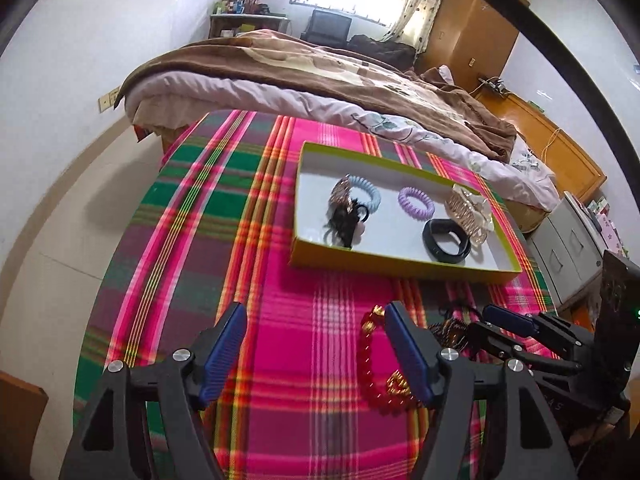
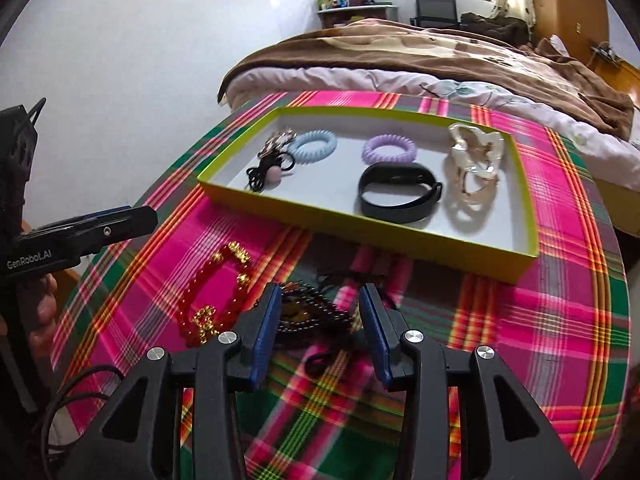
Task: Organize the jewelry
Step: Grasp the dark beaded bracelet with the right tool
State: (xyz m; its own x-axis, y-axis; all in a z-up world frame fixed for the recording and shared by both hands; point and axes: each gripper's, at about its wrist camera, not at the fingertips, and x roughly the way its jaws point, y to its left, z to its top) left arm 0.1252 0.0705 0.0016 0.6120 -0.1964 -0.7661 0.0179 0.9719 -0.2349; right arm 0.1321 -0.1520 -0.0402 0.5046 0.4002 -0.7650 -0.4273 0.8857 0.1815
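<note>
Jewelry is split between two places: some pieces already lie in the yellow-green tray (image 2: 400,240), others lie loose on the plaid cloth (image 2: 540,320) in front of it.

In the tray I note, from its left end to its right: a dark hair tie with a pink bobble (image 2: 269,173) beside a pale blue coil band (image 2: 314,145), a lilac coil band (image 2: 389,149), a black wristband (image 2: 400,194), and a cream and gold hair claw (image 2: 474,168) at the right end. None of them touches a gripper.

Right gripper (image 2: 318,330): I hold it low over the cloth, pointing toward the tray's near wall. Its jaws stand moderately apart and grip nothing. A dark bead necklace (image 2: 308,312) lies bunched on the cloth between the blue pads (image 2: 266,336); I cannot tell whether a pad touches it.

Left gripper (image 1: 316,350): I hold it low over the cloth, to the left of the right gripper and pointing toward the tray. Its jaws are wide apart and empty. The red bead bracelet (image 2: 216,292) with gold spacers lies on the cloth just at the inner side of its right finger (image 1: 408,352); in the left wrist view the finger overlaps the bracelet's edge, contact uncertain.

Bracelet and necklace lie close together, just short of the tray.
</note>
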